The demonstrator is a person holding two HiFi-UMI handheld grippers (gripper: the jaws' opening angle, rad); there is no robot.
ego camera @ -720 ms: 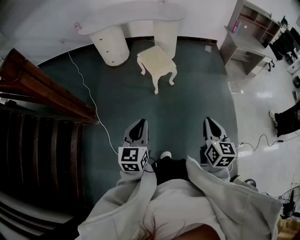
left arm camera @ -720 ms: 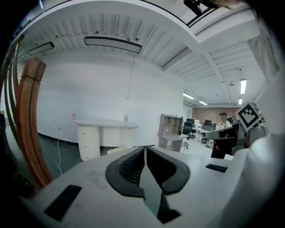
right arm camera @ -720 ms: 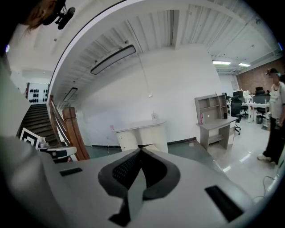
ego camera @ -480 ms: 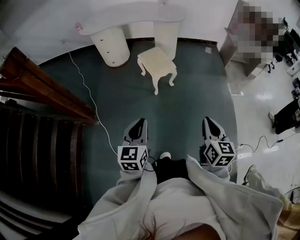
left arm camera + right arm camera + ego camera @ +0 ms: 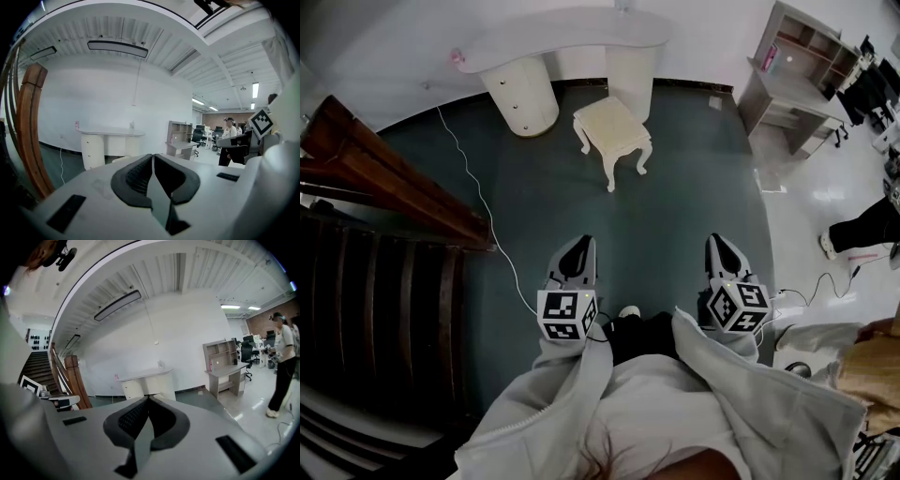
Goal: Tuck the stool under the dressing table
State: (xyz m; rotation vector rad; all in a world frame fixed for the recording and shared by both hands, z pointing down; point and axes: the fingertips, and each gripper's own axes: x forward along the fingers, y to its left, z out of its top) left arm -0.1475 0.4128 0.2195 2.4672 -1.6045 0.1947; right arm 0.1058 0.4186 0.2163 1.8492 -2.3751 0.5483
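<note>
Nearest, the left gripper (image 5: 578, 249) and right gripper (image 5: 719, 244) hang closed and empty, just where they were a moment ago. Well beyond them, the stool (image 5: 612, 122) stands unmoved just in front of the dressing table (image 5: 562, 34). It is untucked, so the approach seems barely begun.

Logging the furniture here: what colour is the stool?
The stool is cream-white; the head view shows it best.
</note>
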